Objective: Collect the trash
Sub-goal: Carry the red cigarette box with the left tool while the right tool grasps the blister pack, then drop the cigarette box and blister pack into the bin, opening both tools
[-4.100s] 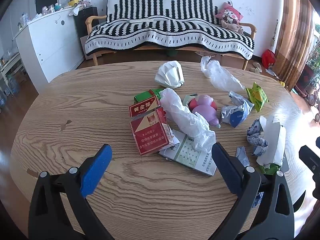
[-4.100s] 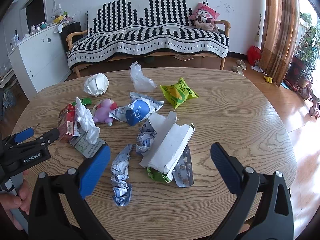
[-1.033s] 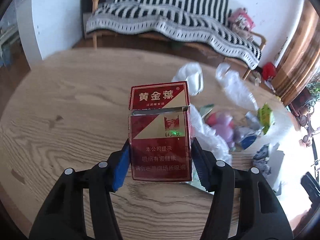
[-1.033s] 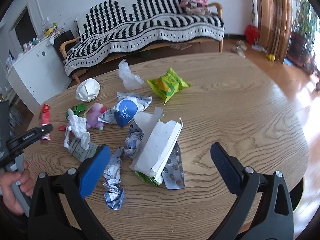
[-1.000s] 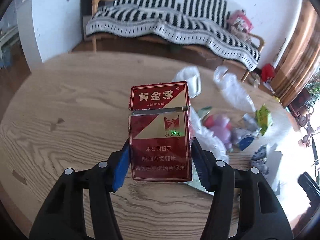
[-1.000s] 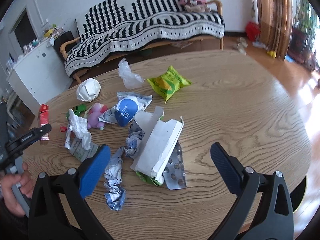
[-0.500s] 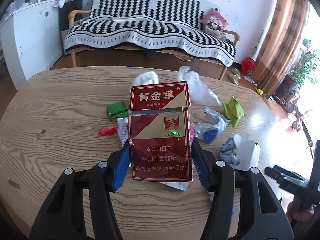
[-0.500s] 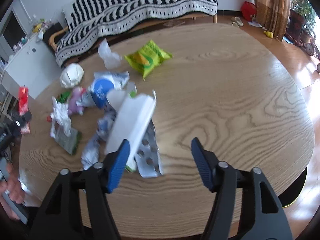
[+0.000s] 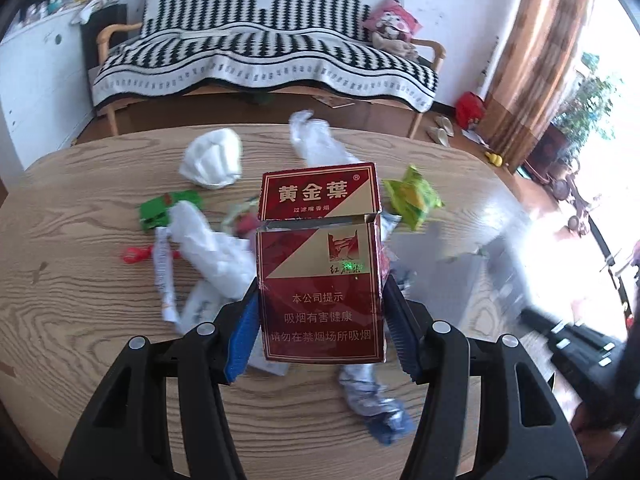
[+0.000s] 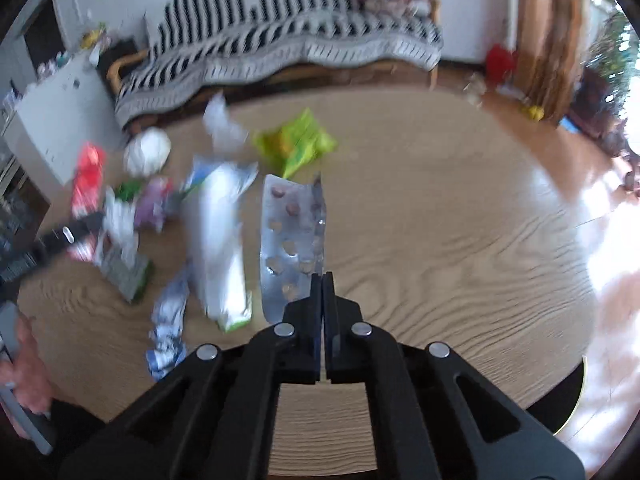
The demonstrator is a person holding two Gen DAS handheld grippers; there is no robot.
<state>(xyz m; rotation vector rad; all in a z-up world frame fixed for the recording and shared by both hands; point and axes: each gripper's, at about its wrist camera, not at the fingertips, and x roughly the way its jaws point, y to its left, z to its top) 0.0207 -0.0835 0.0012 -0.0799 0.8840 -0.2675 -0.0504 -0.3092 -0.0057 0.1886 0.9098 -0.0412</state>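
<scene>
The left gripper [image 9: 320,324] pinches a red cigarette pack [image 9: 319,266] upright, lifted above the trash on the wooden table [image 9: 80,208]. The right gripper [image 10: 322,280] has just closed, its jaws pressed together on the edge of a silver pill sheet [image 10: 290,240]

Both handheld grippers share one build. The left gripper [image 9: 320,324] has glossy black plastic arms with long triangular cut-outs, round silver screw heads at the joints and ribbed blue pads [image 9: 243,332] on its fingers. The right gripper [image 10: 322,280] is the same black, silver-screwed frame.
</scene>
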